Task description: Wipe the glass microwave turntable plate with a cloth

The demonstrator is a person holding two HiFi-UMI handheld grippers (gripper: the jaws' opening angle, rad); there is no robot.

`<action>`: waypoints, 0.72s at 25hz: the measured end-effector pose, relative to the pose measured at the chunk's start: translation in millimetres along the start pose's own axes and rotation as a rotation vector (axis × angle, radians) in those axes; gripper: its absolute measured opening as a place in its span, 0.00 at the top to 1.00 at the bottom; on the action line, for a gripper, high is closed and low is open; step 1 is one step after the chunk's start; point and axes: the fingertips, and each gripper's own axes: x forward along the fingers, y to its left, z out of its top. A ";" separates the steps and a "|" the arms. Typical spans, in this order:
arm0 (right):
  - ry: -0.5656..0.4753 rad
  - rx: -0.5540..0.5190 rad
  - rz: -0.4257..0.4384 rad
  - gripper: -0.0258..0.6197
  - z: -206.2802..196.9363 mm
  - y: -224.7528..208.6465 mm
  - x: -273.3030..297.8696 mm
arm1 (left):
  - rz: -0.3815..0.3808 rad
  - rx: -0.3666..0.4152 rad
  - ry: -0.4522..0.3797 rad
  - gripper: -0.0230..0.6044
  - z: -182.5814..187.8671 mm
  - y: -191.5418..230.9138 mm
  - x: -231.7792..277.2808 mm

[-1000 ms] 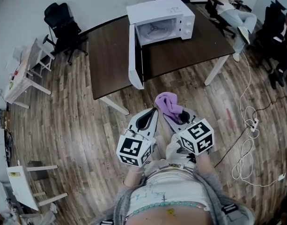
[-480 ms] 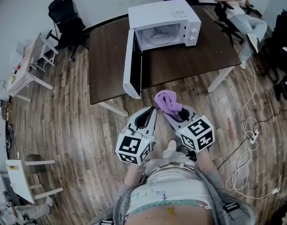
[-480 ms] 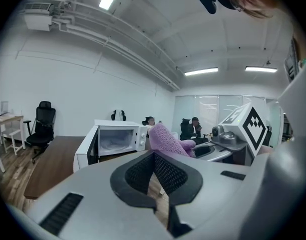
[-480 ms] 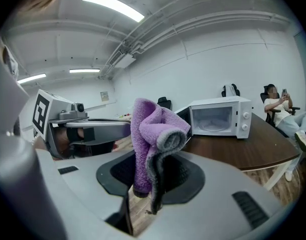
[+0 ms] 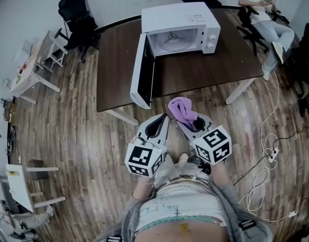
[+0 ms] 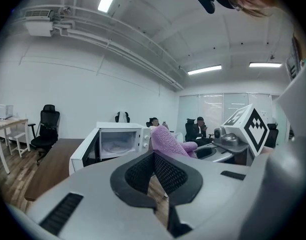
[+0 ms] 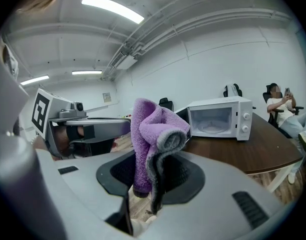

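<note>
Right hand-held gripper (image 5: 184, 122) was clamped on the purple cloth (image 7: 143, 134). Left hand-held gripper (image 6: 153, 158), just beside it, was closed and empty. Plate (image 7: 211, 129) lay well ahead inside the microwave (image 5: 180, 26) on the table (image 5: 119, 54). The door (image 5: 142, 74) hung open, left of the cavity.
</note>
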 end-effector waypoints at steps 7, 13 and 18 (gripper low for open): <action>0.005 0.042 -0.021 0.77 -3.8 -16.7 3.9 | -0.051 -0.010 0.019 0.95 -4.6 -0.4 28.5; -0.006 0.054 -0.093 0.77 10.5 -54.5 16.8 | -0.121 0.001 -0.004 0.95 9.9 12.6 70.8; -0.021 0.042 -0.127 0.77 36.8 -85.1 42.1 | -0.145 0.019 -0.015 0.95 25.0 40.4 105.4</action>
